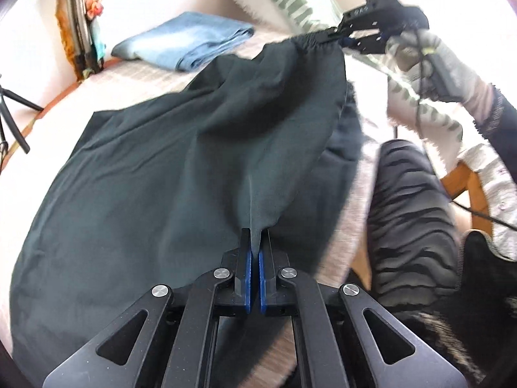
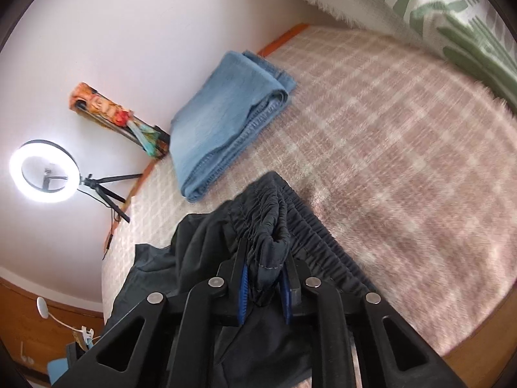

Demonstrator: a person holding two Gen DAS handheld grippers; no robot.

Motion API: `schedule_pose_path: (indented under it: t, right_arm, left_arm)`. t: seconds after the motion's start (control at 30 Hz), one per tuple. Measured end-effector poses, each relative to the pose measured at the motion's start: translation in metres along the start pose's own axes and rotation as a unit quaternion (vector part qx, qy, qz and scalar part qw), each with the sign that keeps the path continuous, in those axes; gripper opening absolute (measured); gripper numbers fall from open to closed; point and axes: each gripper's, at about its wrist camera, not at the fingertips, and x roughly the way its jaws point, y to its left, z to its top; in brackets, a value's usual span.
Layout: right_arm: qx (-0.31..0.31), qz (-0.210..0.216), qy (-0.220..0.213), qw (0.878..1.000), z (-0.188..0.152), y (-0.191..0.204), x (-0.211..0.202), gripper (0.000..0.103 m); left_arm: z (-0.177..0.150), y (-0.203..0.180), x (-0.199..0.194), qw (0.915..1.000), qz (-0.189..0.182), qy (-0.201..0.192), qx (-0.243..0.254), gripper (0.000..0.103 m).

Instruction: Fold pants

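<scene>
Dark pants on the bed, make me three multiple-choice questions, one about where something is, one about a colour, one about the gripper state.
1. What does the right gripper grip on the dark pants?
A. elastic waistband
B. a cuff
C. nothing

2. What colour is the folded garment on the bed?
A. red
B. light blue
C. white

3. The left gripper is:
A. wide open
B. shut on fabric
C. out of view

Answers: 1 A, gathered elastic sits between its pads. 2 B, it looks like faded denim. 3 B, pants fabric is pinched between its pads.
</scene>
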Motion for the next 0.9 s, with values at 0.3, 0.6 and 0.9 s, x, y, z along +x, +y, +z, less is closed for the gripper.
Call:
schedule_pose_path:
  t: [0.3,0.6,0.9]
  right_arm:
    - [0.024,-0.014,0.025,0.999,-0.047,-0.046,-0.011,0.013]
    - [-0.074,-0.033,0.064,0.995,-0.035,-0.034,-0.006,0.048]
    - [-0.180,0.010,0.024,0.983,0.024,-0.013,0.018,0.075]
  left_arm:
    - [-0.020,-0.017,0.007,0.9990,-0.029,0.030,0.014,0.002]
    - [-0.024,-0.020,0.009,0.9985,-0.026,0.048,-0.001,0.018]
    - [-0.019,0.029,-0.034,0.9931,-0.015,-0.008,-0.116,0.036]
